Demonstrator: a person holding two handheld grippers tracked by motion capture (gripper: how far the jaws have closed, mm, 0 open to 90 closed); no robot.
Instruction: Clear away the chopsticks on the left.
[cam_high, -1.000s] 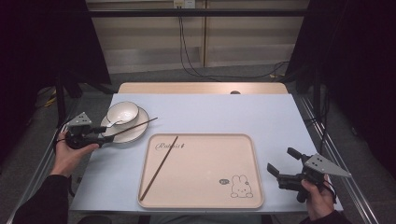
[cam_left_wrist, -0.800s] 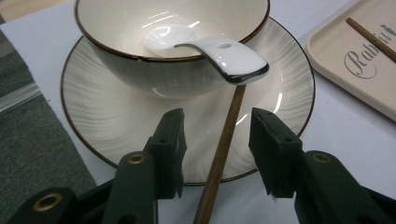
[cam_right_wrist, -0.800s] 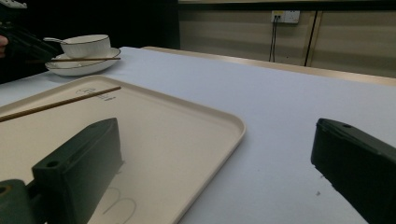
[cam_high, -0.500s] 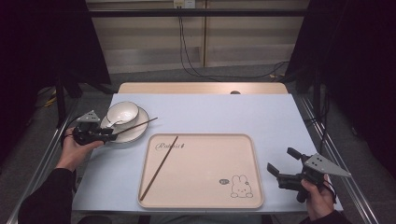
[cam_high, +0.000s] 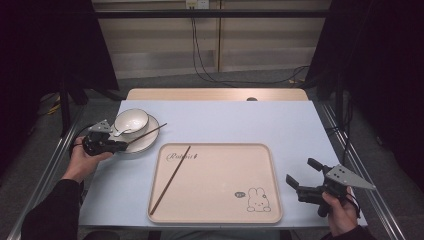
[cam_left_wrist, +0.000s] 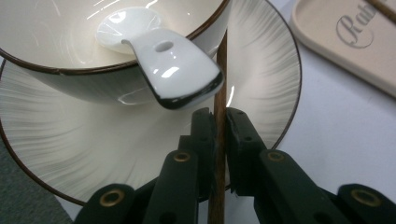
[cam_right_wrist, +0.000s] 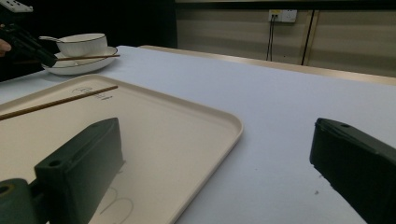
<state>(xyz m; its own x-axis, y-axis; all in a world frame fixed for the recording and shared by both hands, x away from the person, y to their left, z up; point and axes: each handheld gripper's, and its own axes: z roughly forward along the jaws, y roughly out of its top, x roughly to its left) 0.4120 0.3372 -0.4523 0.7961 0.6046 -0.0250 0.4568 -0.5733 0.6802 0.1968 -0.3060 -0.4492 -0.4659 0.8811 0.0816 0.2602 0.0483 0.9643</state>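
A brown chopstick (cam_high: 147, 133) lies across the white plate (cam_high: 150, 142) at the table's left, under a white bowl (cam_high: 131, 120) holding a white spoon (cam_left_wrist: 159, 51). My left gripper (cam_high: 122, 145) has just been closing, and its jaws are shut on that chopstick (cam_left_wrist: 218, 140) near its end, over the plate (cam_left_wrist: 271, 70). A second chopstick (cam_high: 171, 178) rests slantwise on the beige tray (cam_high: 220, 200). Low at the right, my right gripper (cam_high: 300, 172) stands open with nothing between its fingers, beside the tray (cam_right_wrist: 201, 121).
The tray carries a rabbit drawing (cam_high: 257, 200) near its front right corner. Light blue table surface (cam_high: 250, 122) stretches behind the tray. Cables (cam_high: 200, 60) hang over the floor beyond the table's far edge.
My left gripper has crept toward the plate and closed its jaws on the chopstick lying there. The right gripper has stayed where it was.
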